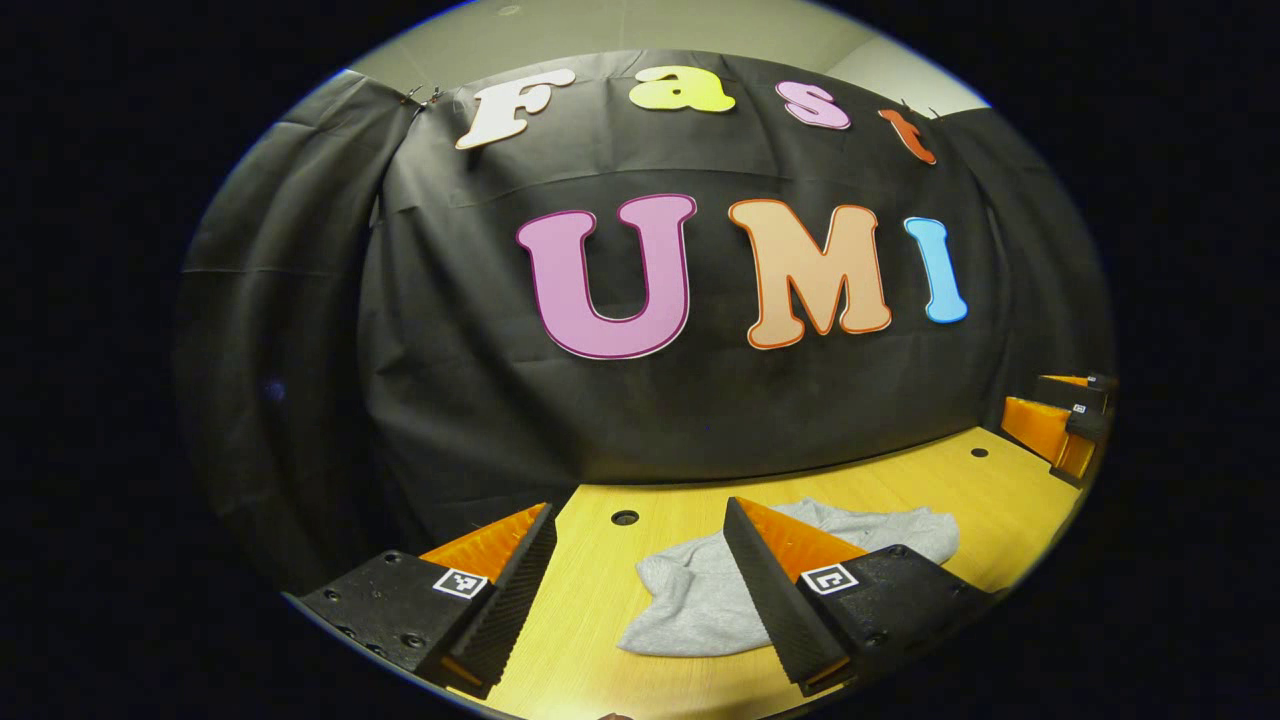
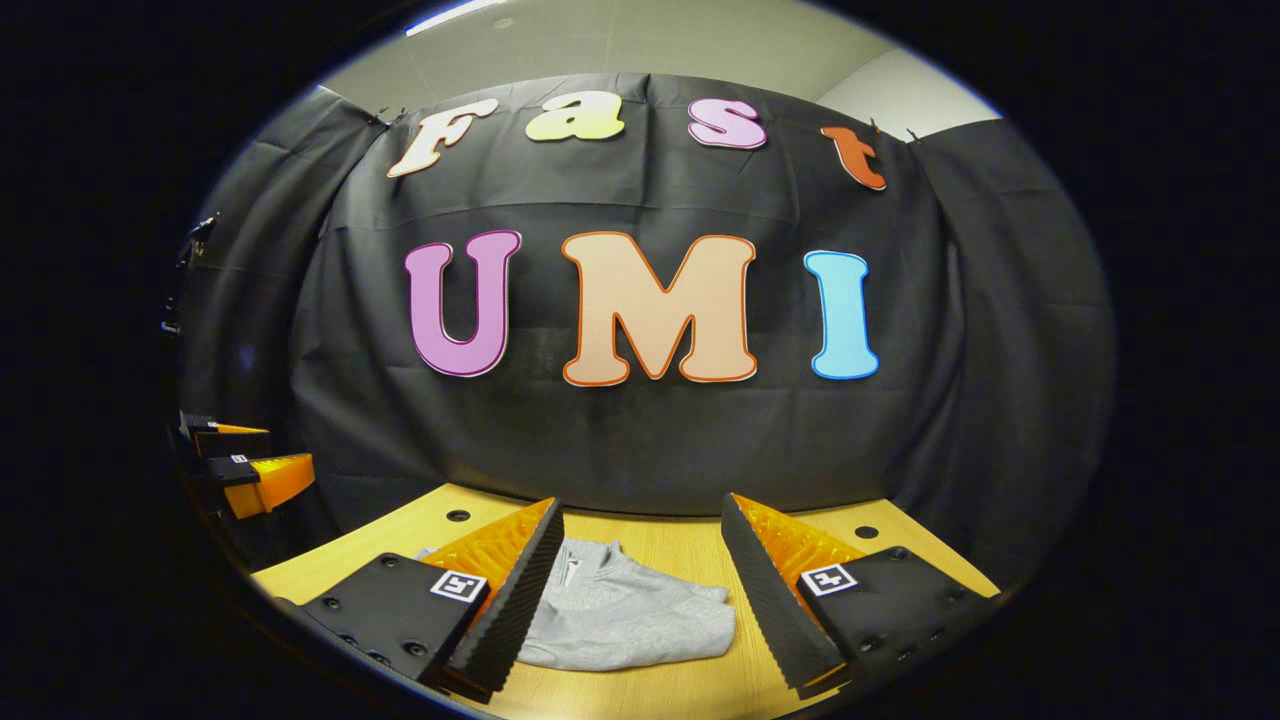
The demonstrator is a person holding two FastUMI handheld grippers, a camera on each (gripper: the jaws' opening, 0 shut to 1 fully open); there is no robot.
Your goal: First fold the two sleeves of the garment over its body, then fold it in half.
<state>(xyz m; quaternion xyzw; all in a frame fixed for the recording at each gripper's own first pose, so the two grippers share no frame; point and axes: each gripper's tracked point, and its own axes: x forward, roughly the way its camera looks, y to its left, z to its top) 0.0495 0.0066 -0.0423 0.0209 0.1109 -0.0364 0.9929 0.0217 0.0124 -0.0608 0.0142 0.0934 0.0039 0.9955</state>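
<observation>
A grey garment lies bunched on the wooden table, partly behind my left gripper's right finger. My left gripper hangs above the table, open, with nothing between its fingers. In the right gripper view the same grey garment lies in a folded heap between and below the fingers. My right gripper is open and empty above it. The right gripper also appears at the far right edge of the left gripper view, and the left gripper at the far left edge of the right gripper view.
The table has small round holes near its back edge. The black booth cloth hangs close behind the table and wraps around both sides.
</observation>
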